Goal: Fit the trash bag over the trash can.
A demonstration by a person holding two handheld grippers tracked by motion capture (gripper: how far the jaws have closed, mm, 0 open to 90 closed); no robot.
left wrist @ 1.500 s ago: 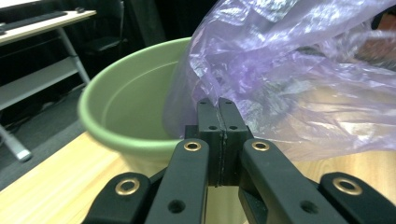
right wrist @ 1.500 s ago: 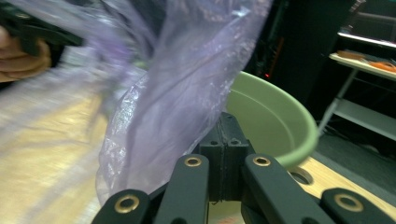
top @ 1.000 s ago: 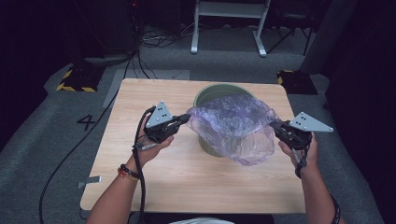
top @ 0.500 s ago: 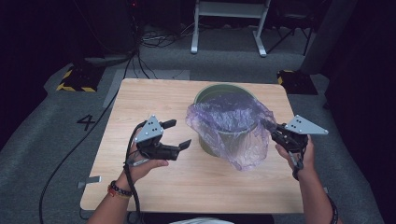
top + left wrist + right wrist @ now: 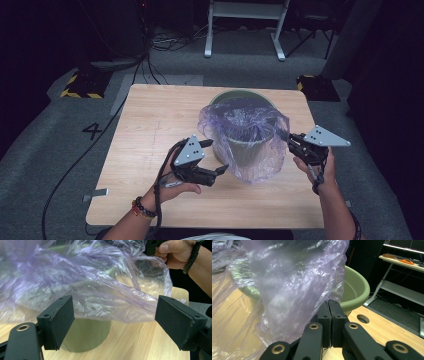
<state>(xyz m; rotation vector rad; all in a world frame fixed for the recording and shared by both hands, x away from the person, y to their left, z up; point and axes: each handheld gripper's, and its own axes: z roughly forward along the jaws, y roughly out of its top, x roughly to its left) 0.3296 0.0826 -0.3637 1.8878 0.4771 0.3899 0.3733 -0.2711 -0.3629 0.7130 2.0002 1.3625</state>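
A green bin [image 5: 245, 145] stands toward the table's [image 5: 150, 120] far right corner, with a purple plastic bag [image 5: 250, 130] draped in and over it (nothing else visible inside). The right gripper [image 5: 291, 141] pinches the bag's edge, jaws closed. The left gripper [image 5: 216, 157], jaws spread wide and empty, sits just beside the bag.

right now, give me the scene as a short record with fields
work: fitting a purple plastic bag over a green bin
left hand-held gripper: jaws wide apart, nothing between them, beside the bag
right hand-held gripper: jaws shut on the bag's edge
bag: draped over the bin's rim and near side
surface: wooden table
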